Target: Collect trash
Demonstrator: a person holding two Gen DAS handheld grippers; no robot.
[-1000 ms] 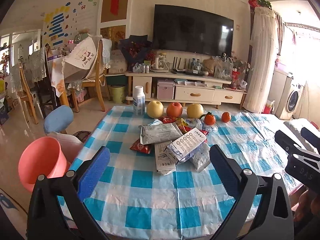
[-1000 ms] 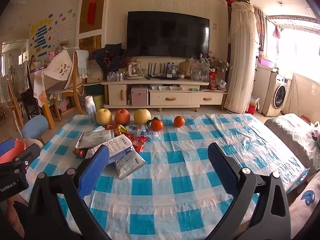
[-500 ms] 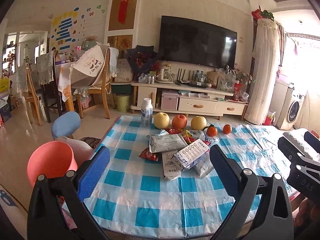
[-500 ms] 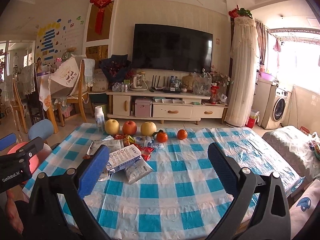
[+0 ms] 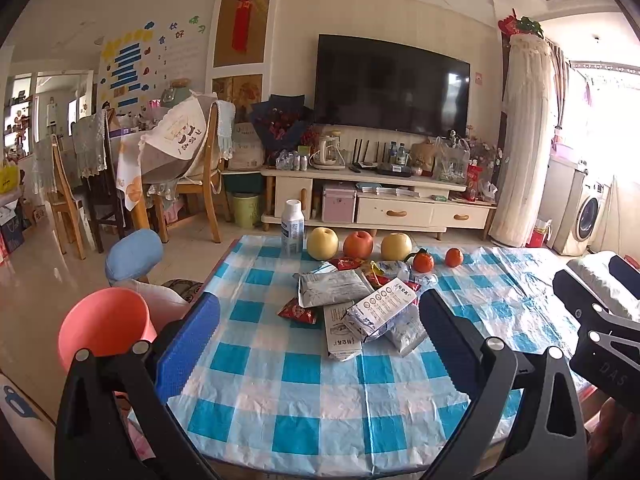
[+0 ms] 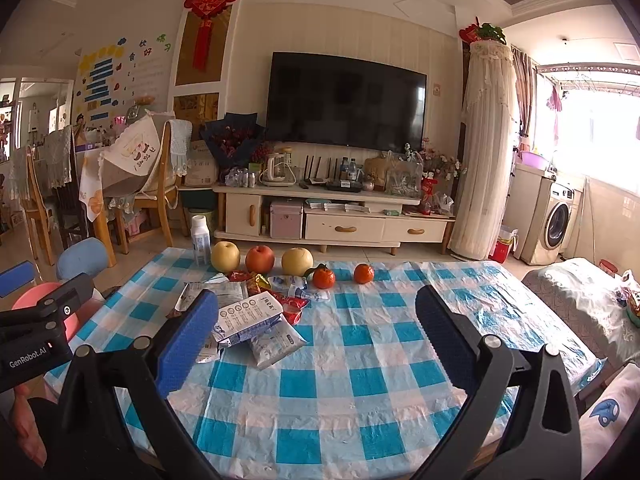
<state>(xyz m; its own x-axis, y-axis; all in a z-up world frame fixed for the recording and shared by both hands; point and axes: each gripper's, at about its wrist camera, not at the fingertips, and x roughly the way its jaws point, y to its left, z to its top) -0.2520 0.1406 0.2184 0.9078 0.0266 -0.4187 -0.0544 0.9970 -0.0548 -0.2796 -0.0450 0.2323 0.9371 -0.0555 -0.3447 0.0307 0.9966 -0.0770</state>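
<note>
a heap of empty wrappers (image 5: 360, 308) is lying at the middle of the frame on the blue checked tablecloth (image 5: 304, 392); behind it, toward the top, a row of fruit (image 5: 358, 244) and a white bottle (image 5: 292, 227) are standing; a pink bin (image 5: 102, 332) is sitting at lower left, beside the table; the left gripper (image 5: 318, 340) is hovering with jaws spread wide, holding nothing; the right gripper (image 6: 316, 332) is likewise gaping empty at the bottom of its own view, wrappers (image 6: 256, 320) just past its left finger.
</note>
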